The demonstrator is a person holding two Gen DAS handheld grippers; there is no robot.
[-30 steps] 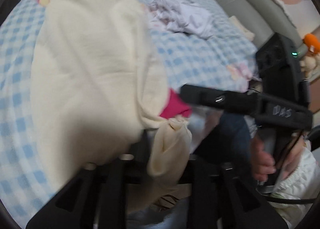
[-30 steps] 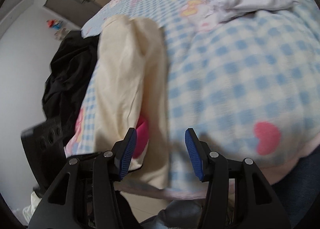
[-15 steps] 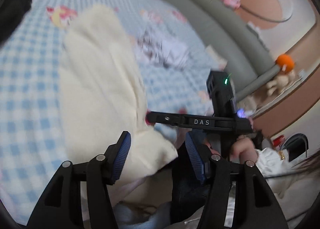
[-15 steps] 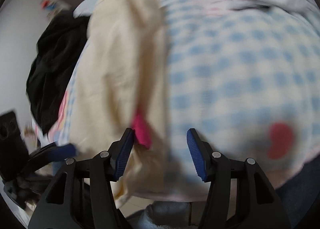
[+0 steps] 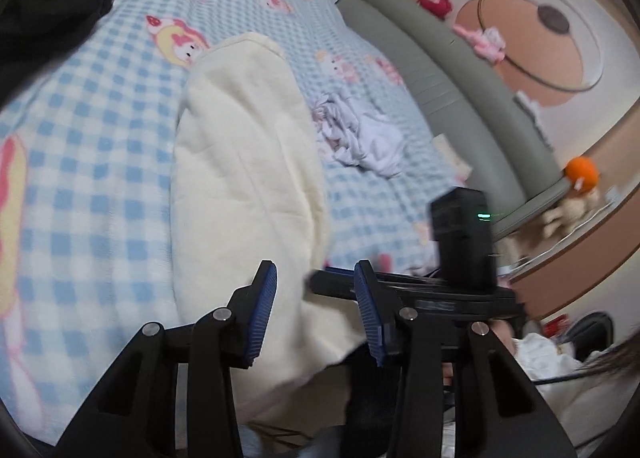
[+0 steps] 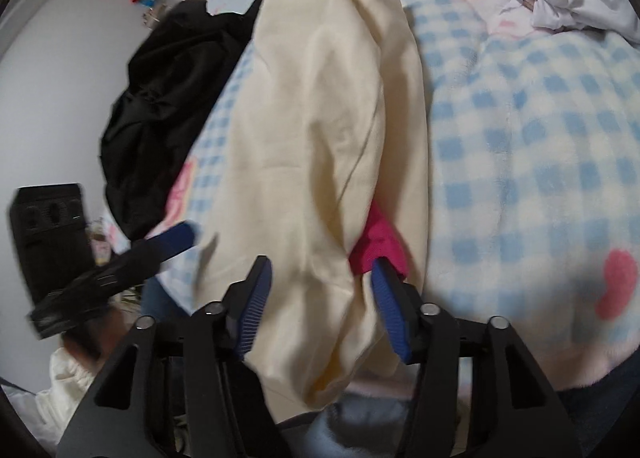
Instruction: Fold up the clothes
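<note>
Garment (image 6: 320,130) hangs between right claw (image 6: 320,310) fingers, jaws apart.

Both claws were held low, side by side, jaws spread wide. The left claw (image 5: 316,314) gripped nothing. The right claw (image 6: 320,304) pointed forward, blue pads (image 6: 256,308) apart, unclamped.

A bed is carrying everything, covered by a blue-and-white checked blanket (image 5: 100,162) printed with pink cartoon figures and a red heart. A cream garment (image 5: 244,162) is lying lengthwise down its middle, its near end hanging over the bed's edge. A crumpled white garment (image 5: 360,134) is sitting just beside it, toward the grey padded headboard (image 5: 452,86). A black heap of clothing (image 6: 160,106) is resting at the opposite edge.
</note>
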